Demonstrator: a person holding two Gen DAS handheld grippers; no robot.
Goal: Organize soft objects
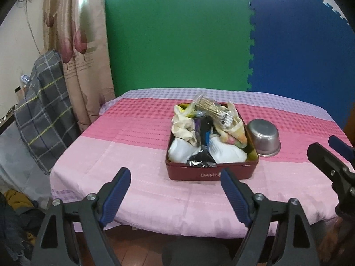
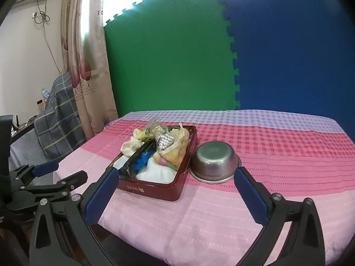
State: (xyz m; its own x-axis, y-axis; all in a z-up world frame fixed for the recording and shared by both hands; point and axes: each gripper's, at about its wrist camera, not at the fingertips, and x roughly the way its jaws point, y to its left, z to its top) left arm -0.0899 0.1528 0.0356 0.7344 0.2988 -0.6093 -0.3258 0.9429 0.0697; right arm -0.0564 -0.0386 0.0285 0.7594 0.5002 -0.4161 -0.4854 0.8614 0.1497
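A red tin (image 1: 193, 175) stands on the table, piled with soft things: white socks (image 1: 228, 153), a cream cloth (image 1: 184, 128), a patterned yellow-pink cloth (image 1: 237, 133), a clear packet of cotton swabs (image 1: 213, 108) and a black packet (image 1: 200, 160). My left gripper (image 1: 175, 174) hangs open just short of the tin's front wall, with nothing between its fingers. In the right wrist view the tin (image 2: 153, 190) sits left of centre. My right gripper (image 2: 175, 172) is open and empty in front of it, spanning the tin and the bowl.
An upturned steel bowl (image 1: 264, 139) rests against the tin's right side. A pink striped cloth (image 1: 133, 155) covers the table. Green (image 1: 177, 40) and blue (image 1: 299, 44) foam mats stand behind. A curtain and a plaid cushion (image 1: 44, 110) are at the left.
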